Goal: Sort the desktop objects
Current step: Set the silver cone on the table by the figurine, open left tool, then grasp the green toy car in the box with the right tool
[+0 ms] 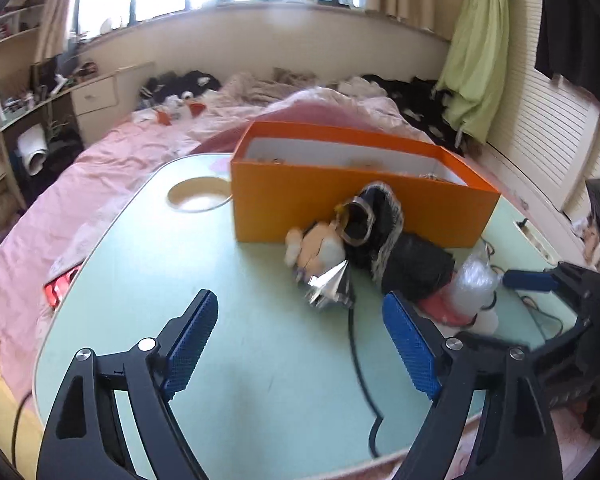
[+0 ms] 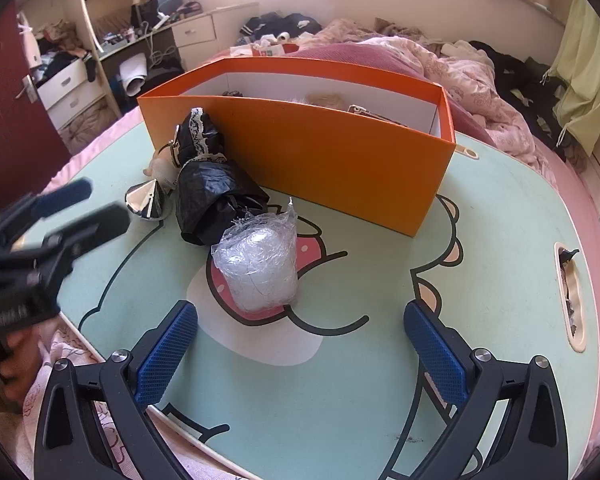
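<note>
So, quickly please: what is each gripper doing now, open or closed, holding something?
Left gripper: open, holding nothing.
Right gripper: open, holding nothing.

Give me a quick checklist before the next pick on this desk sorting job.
1. Left claw open, nothing between the pads: ok.
2. Right claw open and empty: ok.
3. Orange box upright, top open: ok.
4. Clear plastic bundle loose on the table, ahead of the right claw: ok.
5. Black cable crossing the table in front of the left claw: not ok.
6. Room left inside the box: cannot tell.
</note>
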A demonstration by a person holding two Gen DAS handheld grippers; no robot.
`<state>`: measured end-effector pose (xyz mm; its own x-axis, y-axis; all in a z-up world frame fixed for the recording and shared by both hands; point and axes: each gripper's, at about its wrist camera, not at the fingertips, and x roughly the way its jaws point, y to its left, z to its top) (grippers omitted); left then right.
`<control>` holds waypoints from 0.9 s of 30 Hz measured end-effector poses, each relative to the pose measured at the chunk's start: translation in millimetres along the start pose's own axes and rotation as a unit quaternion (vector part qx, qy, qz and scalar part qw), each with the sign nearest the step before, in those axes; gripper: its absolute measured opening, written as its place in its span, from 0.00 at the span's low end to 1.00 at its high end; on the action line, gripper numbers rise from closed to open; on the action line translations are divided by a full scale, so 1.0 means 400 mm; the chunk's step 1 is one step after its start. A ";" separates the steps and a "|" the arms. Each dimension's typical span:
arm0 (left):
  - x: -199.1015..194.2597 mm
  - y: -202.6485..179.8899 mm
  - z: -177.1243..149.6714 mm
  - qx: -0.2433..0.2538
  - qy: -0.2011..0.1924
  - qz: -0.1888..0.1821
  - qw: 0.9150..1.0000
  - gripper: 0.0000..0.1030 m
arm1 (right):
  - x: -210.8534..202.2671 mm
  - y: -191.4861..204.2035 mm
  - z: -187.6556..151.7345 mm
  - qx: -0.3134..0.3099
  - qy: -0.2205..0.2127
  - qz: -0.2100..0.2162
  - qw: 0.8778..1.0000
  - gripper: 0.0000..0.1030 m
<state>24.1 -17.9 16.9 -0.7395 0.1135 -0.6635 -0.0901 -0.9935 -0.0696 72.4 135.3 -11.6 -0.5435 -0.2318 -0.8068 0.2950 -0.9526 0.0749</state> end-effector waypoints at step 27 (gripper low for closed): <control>0.014 -0.019 -0.054 0.046 -0.027 0.007 0.999 1.00 | 0.007 0.062 0.402 0.044 -0.011 0.163 0.986 0.61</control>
<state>35.3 -9.8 -2.4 -0.7752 0.1027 -0.6233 -0.1394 -0.9902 0.0102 -48.2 79.5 82.0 -0.4491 -0.5312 -0.7184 0.3874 -0.8403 0.3792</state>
